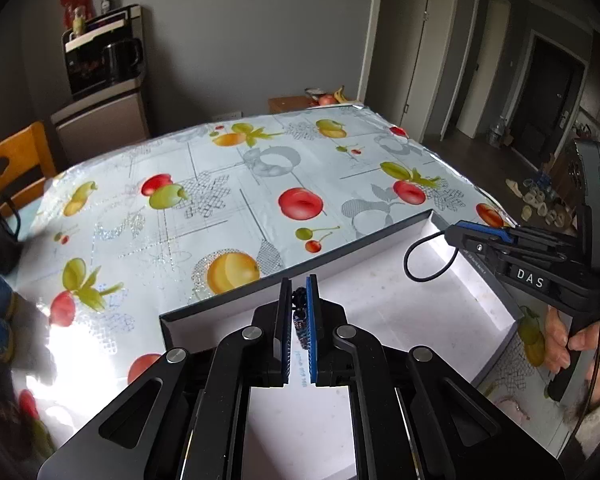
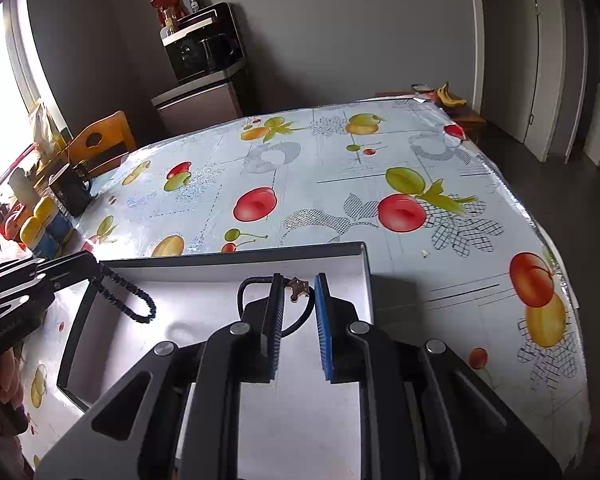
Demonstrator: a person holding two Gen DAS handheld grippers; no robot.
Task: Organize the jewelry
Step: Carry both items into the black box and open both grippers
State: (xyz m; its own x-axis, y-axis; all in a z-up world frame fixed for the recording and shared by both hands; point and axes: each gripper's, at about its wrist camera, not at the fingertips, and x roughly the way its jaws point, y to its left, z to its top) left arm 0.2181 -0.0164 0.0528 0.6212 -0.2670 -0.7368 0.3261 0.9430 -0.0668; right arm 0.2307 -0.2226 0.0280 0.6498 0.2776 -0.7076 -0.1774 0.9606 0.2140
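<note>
Only the right wrist view shows the bead strand dangling from the pinching left gripper (over the box), while the right gripper looks spread beside a star-charm cord.

We see a table covered with a glossy pale-blue tablecloth printed with cherries, peaches and green fruit. At its left edge stand a dark mug and, nearer us, yellow-lidded blue containers, with an orange wooden chair just behind. Against the grey back wall a black appliance holding a dark kettle sits on a pale cabinet, bananas lie on a small wooden stand past the table's far corner, and slippers lie on the dark floor near a doorway.
</note>
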